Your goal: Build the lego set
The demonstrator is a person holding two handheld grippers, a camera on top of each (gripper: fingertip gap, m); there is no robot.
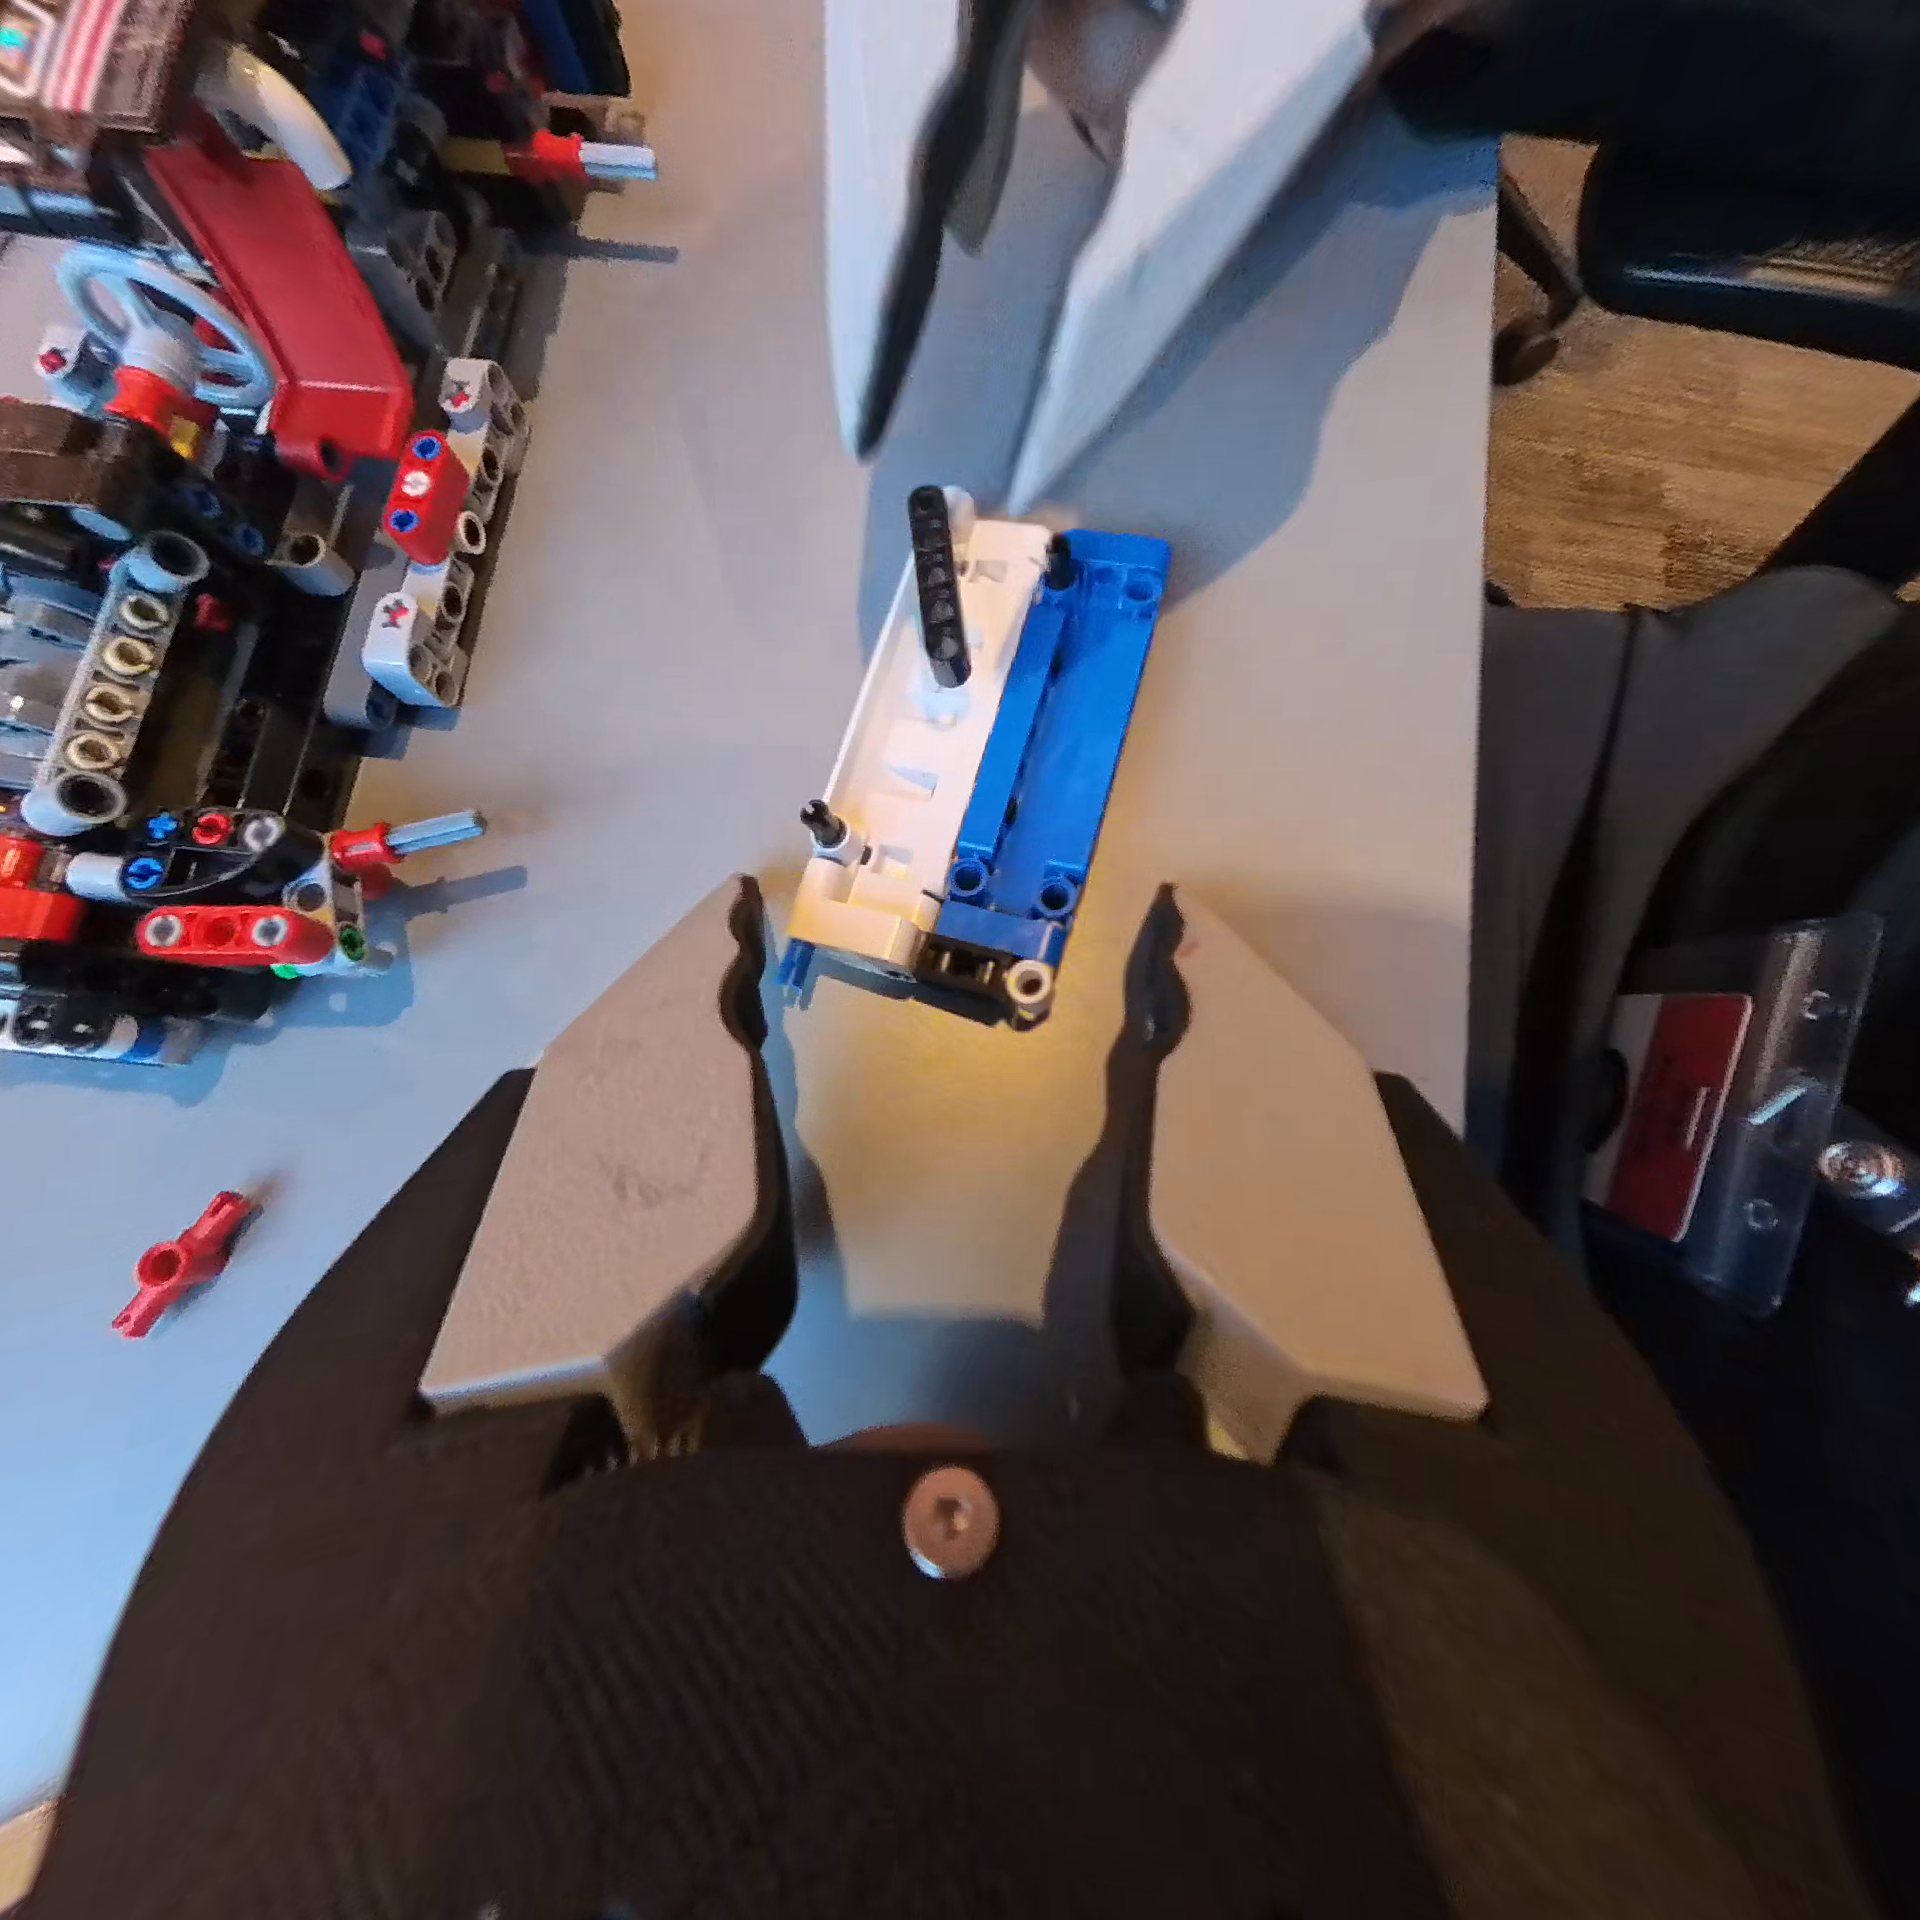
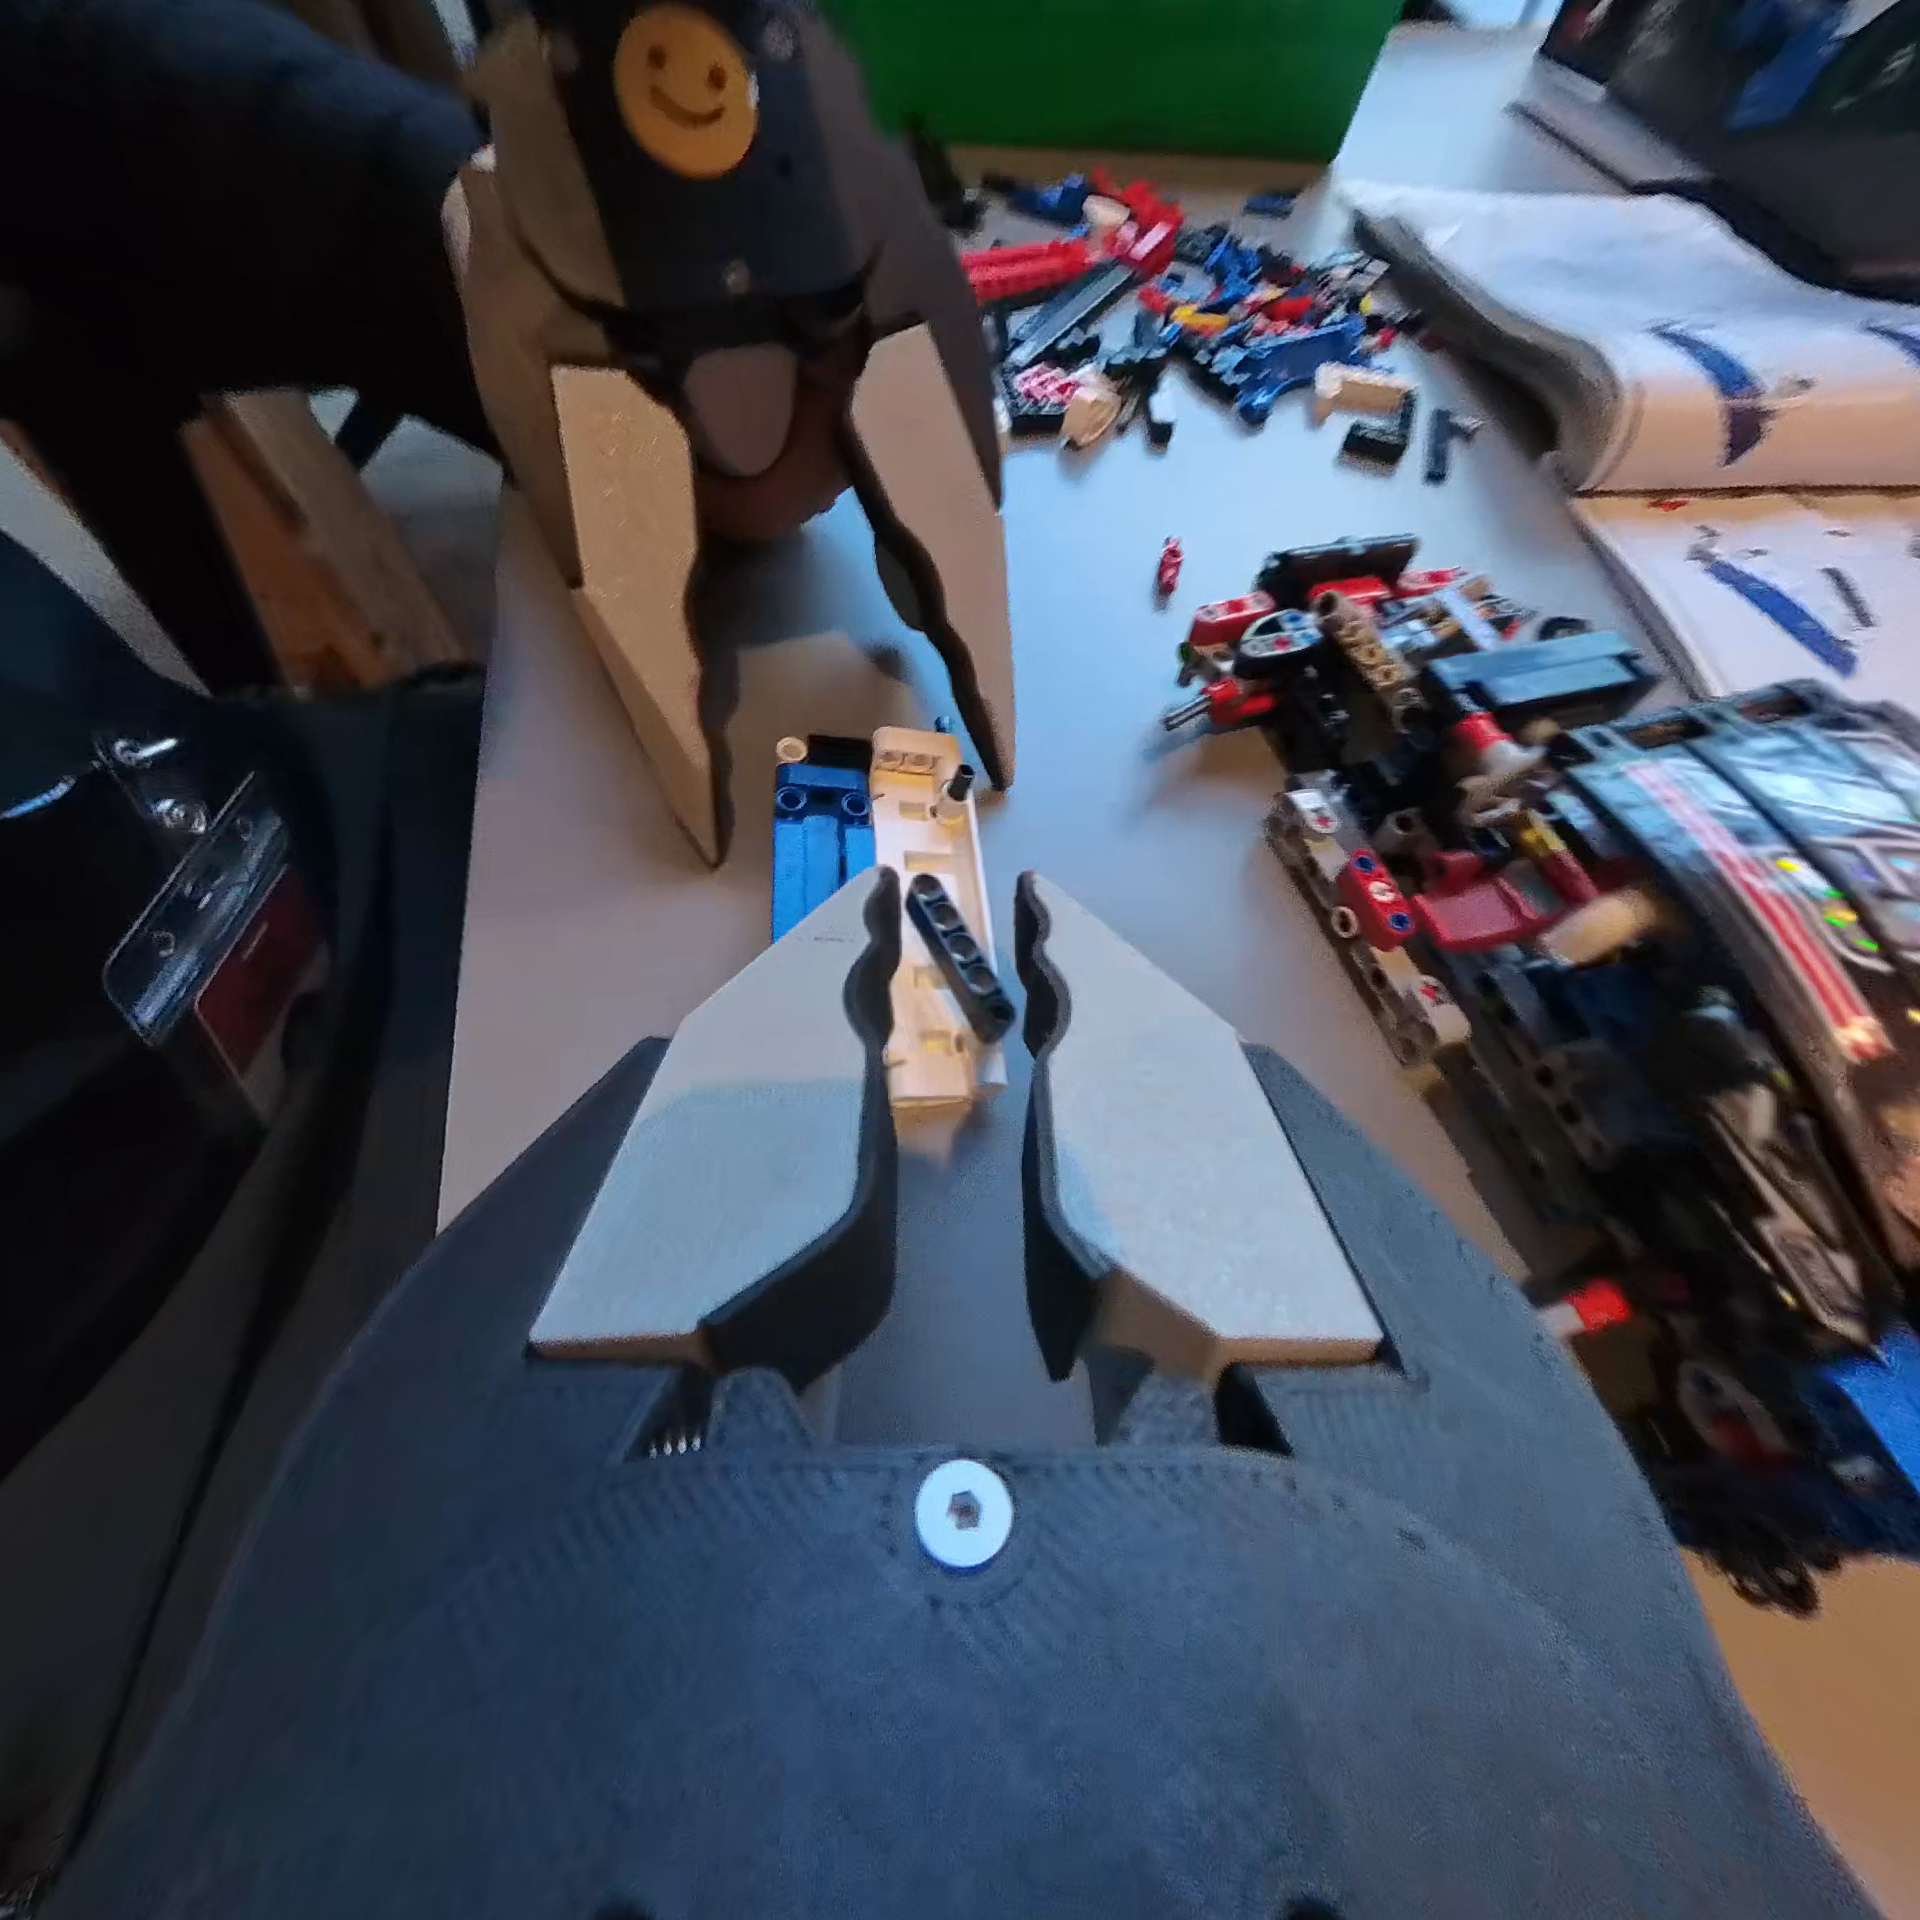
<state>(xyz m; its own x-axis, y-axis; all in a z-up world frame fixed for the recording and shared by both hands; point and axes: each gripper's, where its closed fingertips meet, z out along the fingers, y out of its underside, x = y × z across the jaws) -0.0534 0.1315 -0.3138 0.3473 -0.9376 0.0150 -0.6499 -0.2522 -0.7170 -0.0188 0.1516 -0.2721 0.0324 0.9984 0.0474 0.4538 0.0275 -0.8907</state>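
Currently | step: black beam point(image 2: 958, 954) being fitted on white-and-blue panel subassembly point(image 1: 977, 769) | left tool point(image 1: 954, 940) open, empty, panel's end just ahead between its tips | right tool point(image 2: 956, 935) part-open, empty, beam between its tips | next: beam judged to need pinching and pressing; chassis model point(image 1: 208, 582) aside on table point(image 1: 665, 644)

Both wrist cameras look steeply down, close over the pale grey surface point(image 1: 675, 675), from opposite ends, sharing the white-and-blue brick panel assembly point(image 1: 966, 769) point(image 2: 914, 935) ahead of each claw.
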